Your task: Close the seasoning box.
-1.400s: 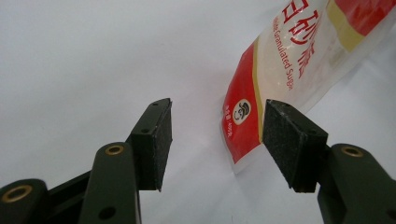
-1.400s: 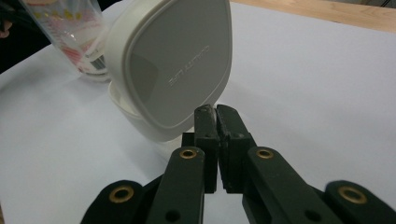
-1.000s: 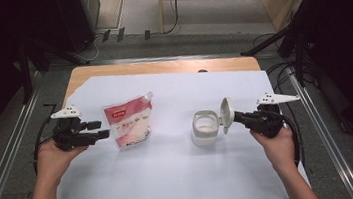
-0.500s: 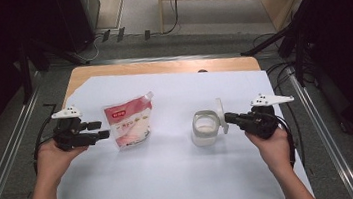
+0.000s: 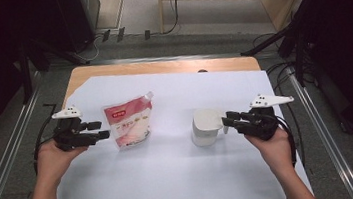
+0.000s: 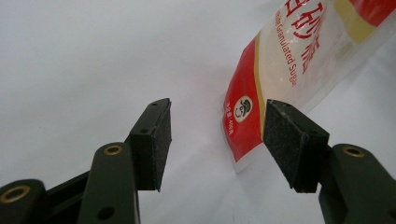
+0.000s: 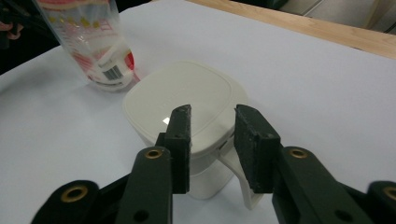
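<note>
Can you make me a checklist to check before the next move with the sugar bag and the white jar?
1. Lid down on the white jar: ok, it sits flat on top.
2. Right gripper let go of the lid: ok, its jaws have just been opening, pads apart above the lid.
3. Left gripper open: ok, nothing between the pads.
4. Sugar bag within reach: ok, just beyond the left gripper's jaws.
5. Bag's spout closed: cannot tell.
6. White paper flat: ok.
</note>
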A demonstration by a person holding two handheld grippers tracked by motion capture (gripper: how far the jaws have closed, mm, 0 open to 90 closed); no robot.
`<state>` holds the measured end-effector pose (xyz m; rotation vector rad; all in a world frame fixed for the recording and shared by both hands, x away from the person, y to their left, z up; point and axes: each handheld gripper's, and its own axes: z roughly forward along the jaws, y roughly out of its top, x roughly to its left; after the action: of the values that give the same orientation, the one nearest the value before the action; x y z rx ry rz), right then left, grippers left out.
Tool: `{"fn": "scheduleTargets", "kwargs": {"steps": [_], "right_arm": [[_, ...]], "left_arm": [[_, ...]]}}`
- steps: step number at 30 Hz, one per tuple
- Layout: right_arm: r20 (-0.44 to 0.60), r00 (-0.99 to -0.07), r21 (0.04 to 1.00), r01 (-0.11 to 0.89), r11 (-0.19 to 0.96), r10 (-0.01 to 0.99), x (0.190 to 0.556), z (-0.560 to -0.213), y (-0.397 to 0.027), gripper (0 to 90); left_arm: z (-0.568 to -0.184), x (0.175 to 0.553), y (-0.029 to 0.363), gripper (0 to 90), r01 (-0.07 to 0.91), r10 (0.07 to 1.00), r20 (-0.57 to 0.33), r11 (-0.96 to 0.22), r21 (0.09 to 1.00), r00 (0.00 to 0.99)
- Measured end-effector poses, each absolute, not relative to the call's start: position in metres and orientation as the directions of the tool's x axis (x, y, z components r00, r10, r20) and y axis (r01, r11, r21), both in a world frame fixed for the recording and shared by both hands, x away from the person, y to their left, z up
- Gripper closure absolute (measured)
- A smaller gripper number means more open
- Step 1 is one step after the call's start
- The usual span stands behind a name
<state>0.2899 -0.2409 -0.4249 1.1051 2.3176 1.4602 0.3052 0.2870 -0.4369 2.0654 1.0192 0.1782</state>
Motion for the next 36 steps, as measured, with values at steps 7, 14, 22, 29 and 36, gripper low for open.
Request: {"fn": "scheduleTargets", "kwargs": {"steps": [7,14,22,29,36], "right_arm": [[0.22,-0.689,0.844,0.49,0.22,0.69,0.291,-0.429,-0.251,56.4],[0.209,-0.672,0.848,0.486,0.21,0.711,0.291,-0.433,-0.266,51.9],[0.175,-0.638,0.86,0.47,0.199,0.75,0.291,-0.437,-0.284,44.5],[0.187,-0.622,0.859,0.48,0.181,0.76,0.293,-0.445,-0.296,37.9],[0.153,-0.591,0.847,0.491,0.203,0.792,0.297,-0.458,-0.299,28.7]], "left_arm": [[-0.437,0.305,0.287,42.4,0.603,0.717,-0.209,-0.35,0.716,0.665],[-0.437,0.305,0.287,42.0,0.601,0.72,-0.208,-0.344,0.721,0.662],[-0.437,0.305,0.287,41.7,0.603,0.722,-0.207,-0.344,0.72,0.66],[-0.437,0.304,0.288,41.6,0.6,0.72,-0.204,-0.349,0.719,0.663],[-0.437,0.304,0.289,41.4,0.6,0.722,-0.203,-0.348,0.721,0.662]]}}
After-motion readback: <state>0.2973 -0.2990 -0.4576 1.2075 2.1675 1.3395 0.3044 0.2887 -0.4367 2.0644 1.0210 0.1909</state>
